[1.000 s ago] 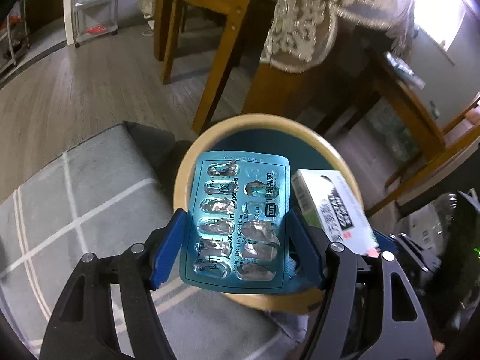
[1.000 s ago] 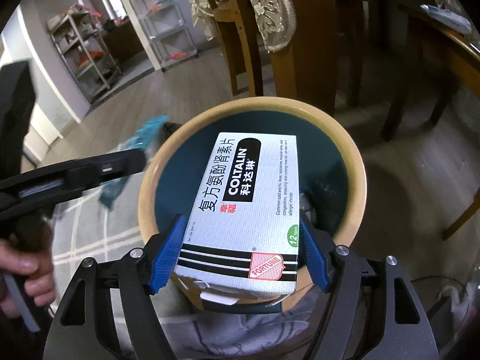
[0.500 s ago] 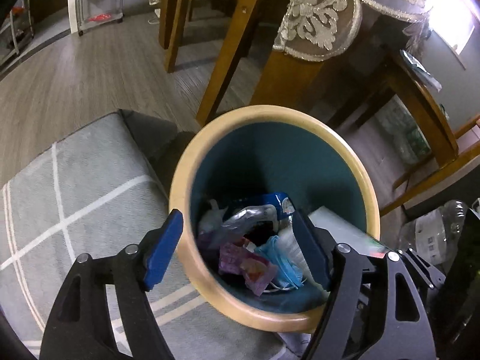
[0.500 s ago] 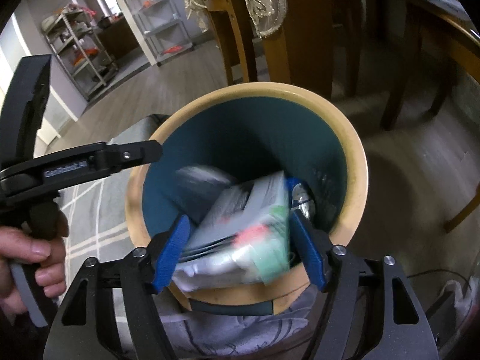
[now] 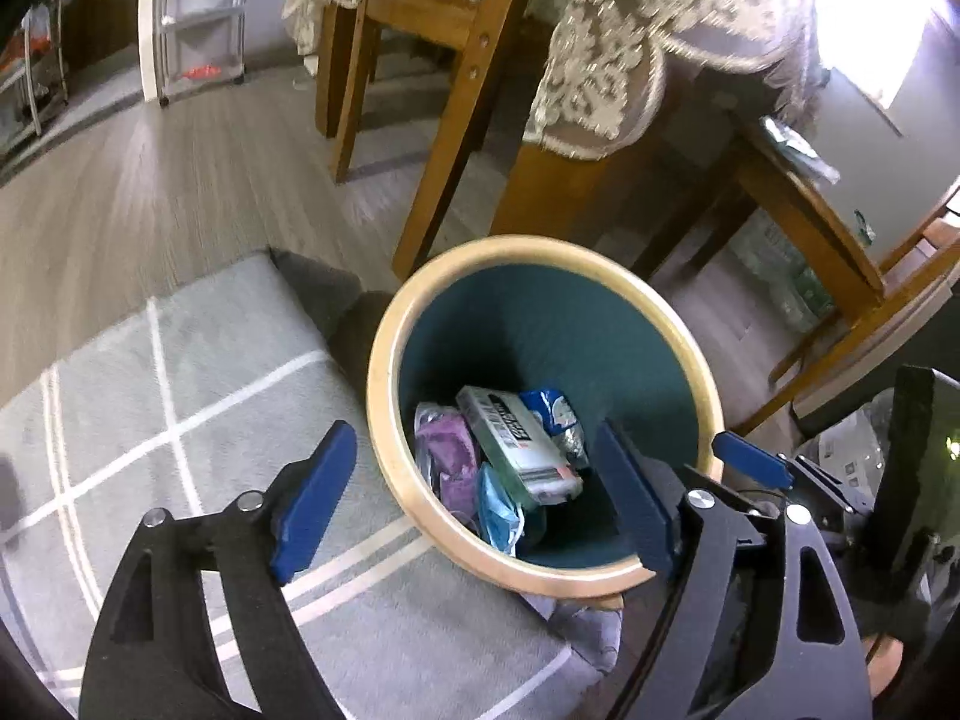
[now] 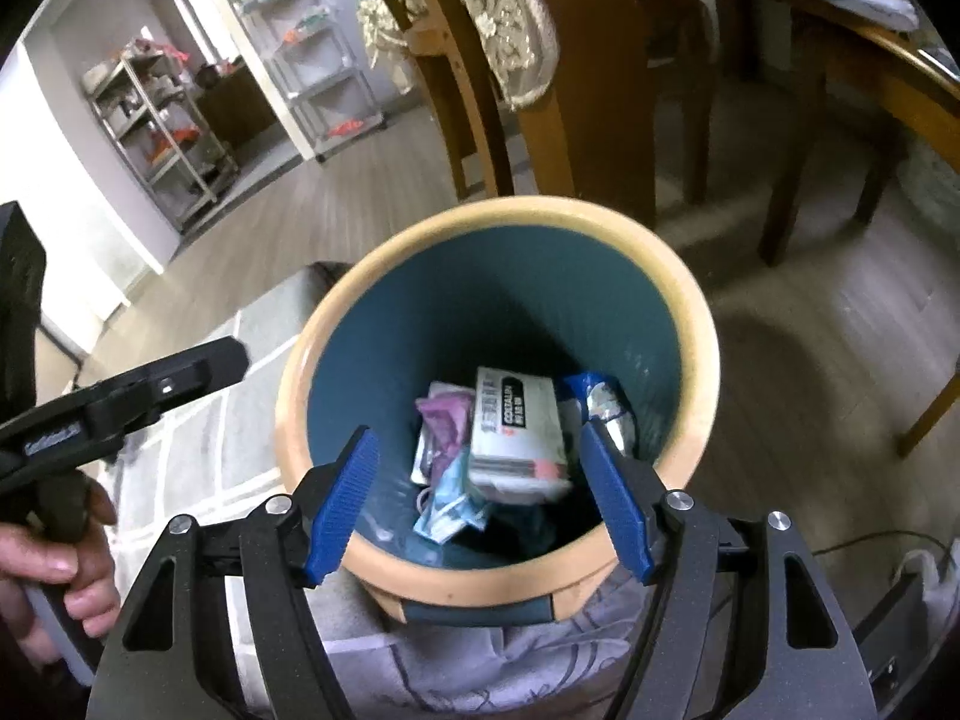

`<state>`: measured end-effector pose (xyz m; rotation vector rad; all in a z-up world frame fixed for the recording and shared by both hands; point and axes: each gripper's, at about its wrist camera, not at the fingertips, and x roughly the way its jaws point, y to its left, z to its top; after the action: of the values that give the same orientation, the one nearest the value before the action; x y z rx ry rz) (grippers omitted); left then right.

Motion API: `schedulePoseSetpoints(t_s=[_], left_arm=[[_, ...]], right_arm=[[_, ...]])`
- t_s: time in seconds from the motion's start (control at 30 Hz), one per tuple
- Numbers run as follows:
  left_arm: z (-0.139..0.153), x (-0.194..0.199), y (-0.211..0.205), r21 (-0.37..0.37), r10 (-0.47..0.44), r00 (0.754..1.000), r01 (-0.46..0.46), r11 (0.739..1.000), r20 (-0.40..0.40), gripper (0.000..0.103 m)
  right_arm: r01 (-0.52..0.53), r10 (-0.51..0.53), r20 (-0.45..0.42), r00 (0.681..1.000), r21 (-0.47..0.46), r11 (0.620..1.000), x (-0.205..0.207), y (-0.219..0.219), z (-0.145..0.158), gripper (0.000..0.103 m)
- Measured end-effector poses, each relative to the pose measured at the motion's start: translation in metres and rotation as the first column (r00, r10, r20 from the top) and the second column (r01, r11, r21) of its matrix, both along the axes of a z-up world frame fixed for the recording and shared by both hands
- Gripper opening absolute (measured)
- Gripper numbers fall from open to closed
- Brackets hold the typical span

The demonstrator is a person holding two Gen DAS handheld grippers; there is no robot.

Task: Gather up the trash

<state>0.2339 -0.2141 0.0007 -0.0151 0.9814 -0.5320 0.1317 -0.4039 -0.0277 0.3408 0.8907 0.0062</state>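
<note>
A round bin with a tan rim (image 5: 384, 360) (image 6: 702, 324) and teal inside stands on the floor below both grippers. Inside lies a white medicine box (image 5: 516, 444) (image 6: 516, 420) on top of purple wrappers (image 5: 447, 450) (image 6: 447, 414), a blue mask (image 5: 498, 510) (image 6: 450, 504) and a blue foil packet (image 5: 555, 411) (image 6: 606, 402). My left gripper (image 5: 480, 504) is open and empty above the bin's near rim. My right gripper (image 6: 480, 492) is open and empty above the bin. The left gripper also shows in the right wrist view (image 6: 120, 396), held by a hand.
A grey cushion with white lines (image 5: 180, 420) lies left of the bin. Wooden chair legs (image 5: 444, 120) and a table with a lace cloth (image 5: 600, 60) stand behind it. Metal shelves (image 6: 156, 120) stand at the far wall. Wooden chair legs (image 6: 600, 90) rise behind the bin.
My left gripper opened and dropped the blue blister pack into the bin. My right gripper opened and the white medicine box fell in. Both grippers have lifted a little.
</note>
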Motion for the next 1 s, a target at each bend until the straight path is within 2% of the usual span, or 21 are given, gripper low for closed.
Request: schedulePoseSetpoints(t_s=[0.2,0.43,0.6,1.0], left_arm=[[0.026,-0.033,0.011,0.007,-0.005,0.992,0.004,1.0,0.128,0.095],[0.045,-0.066,0.026,-0.034,0.012,0.973,-0.005,0.999,0.23,0.097],[0.048,-0.078,0.033,-0.042,0.044,0.968,-0.034,0.999,0.246,0.097],[0.049,-0.112,0.044,-0.068,0.033,0.958,-0.015,0.998,0.285,0.097]], right_arm=[[0.017,-0.016,0.092,0.996,-0.014,1.0,-0.026,0.0,0.024,0.08],[0.04,-0.027,0.164,0.986,-0.079,0.996,-0.054,0.009,0.044,0.088],[0.075,-0.036,0.224,0.974,-0.165,0.983,-0.079,0.016,0.058,0.089],[0.086,-0.021,0.276,0.961,-0.228,0.97,-0.116,0.027,0.067,0.093]])
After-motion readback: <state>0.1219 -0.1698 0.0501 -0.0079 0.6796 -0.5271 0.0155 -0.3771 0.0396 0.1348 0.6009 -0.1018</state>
